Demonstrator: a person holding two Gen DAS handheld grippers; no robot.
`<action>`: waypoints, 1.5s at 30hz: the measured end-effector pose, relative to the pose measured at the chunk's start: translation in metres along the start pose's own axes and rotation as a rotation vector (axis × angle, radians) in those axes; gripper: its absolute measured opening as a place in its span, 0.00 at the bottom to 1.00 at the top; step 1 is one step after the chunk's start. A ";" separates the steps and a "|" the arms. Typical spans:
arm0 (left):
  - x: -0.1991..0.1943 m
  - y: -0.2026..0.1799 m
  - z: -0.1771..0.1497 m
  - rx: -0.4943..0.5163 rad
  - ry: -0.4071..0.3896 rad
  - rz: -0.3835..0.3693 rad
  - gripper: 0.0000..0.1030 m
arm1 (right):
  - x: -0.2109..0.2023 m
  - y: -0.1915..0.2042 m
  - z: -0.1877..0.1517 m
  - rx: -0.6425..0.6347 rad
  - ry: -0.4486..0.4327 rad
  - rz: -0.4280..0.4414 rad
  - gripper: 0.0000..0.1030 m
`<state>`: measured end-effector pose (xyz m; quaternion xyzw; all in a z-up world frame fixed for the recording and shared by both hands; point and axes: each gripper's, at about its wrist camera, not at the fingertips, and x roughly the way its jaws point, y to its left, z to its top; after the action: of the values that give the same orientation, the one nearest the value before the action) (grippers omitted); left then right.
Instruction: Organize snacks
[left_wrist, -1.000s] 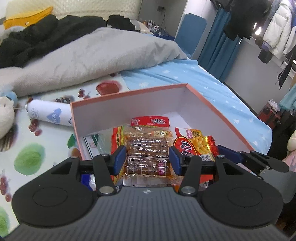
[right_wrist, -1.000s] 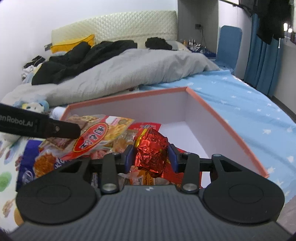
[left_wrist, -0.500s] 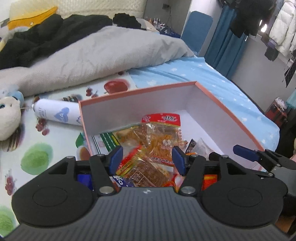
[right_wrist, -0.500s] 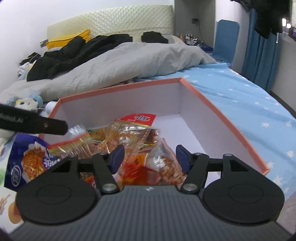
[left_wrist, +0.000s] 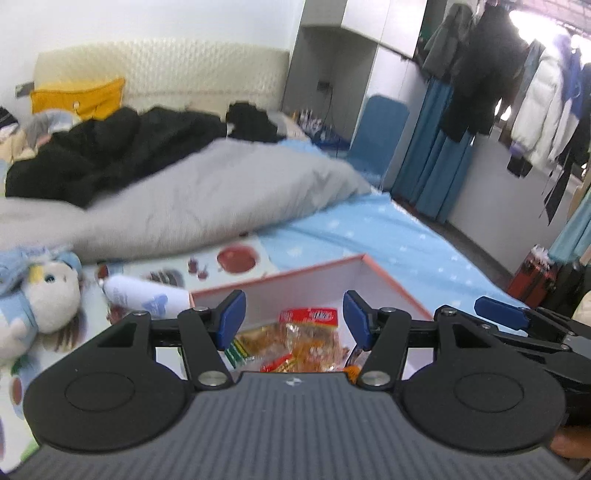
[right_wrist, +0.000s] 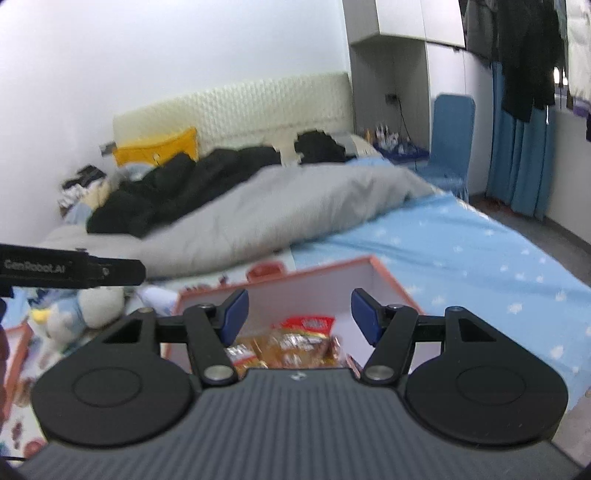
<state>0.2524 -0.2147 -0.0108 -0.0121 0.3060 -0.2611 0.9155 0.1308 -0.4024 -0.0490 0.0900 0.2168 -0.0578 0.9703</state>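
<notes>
A white cardboard box with an orange rim (left_wrist: 303, 291) (right_wrist: 314, 293) lies on the bed below both grippers. Inside it sits a heap of snack packets (left_wrist: 306, 338) (right_wrist: 295, 341), clear ones with orange and brown pieces and a red-topped one at the back. My left gripper (left_wrist: 293, 318) hangs above the box, open, with nothing between its blue pads (left_wrist: 231, 319). My right gripper (right_wrist: 299, 314) hovers beside it, also open and empty, and its blue fingertip (left_wrist: 498, 309) shows at the right of the left wrist view. The near part of the box is hidden behind the gripper bodies.
A white bottle (left_wrist: 147, 295) lies just left of the box on a fruit-print mat. A plush toy (left_wrist: 44, 295) (right_wrist: 92, 302) sits further left. A grey duvet (left_wrist: 203, 199) and black clothes cover the far bed. A blue starred sheet (left_wrist: 388, 236) stretches right.
Both grippers let go of their snack packets, which now lie in the box. Their jaws opened, and both then rose and tilted up away from the box.
</notes>
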 end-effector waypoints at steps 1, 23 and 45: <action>-0.007 -0.001 0.002 0.004 -0.010 -0.003 0.62 | -0.007 0.001 0.003 -0.003 -0.012 0.001 0.62; -0.126 0.002 -0.058 0.021 -0.039 0.019 0.79 | -0.091 0.030 -0.031 0.041 -0.032 -0.006 0.62; -0.140 -0.002 -0.117 0.026 0.045 0.114 0.98 | -0.105 0.028 -0.074 0.047 0.081 -0.020 0.87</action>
<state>0.0906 -0.1325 -0.0277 0.0230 0.3234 -0.2125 0.9218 0.0102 -0.3525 -0.0656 0.1128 0.2553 -0.0691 0.9578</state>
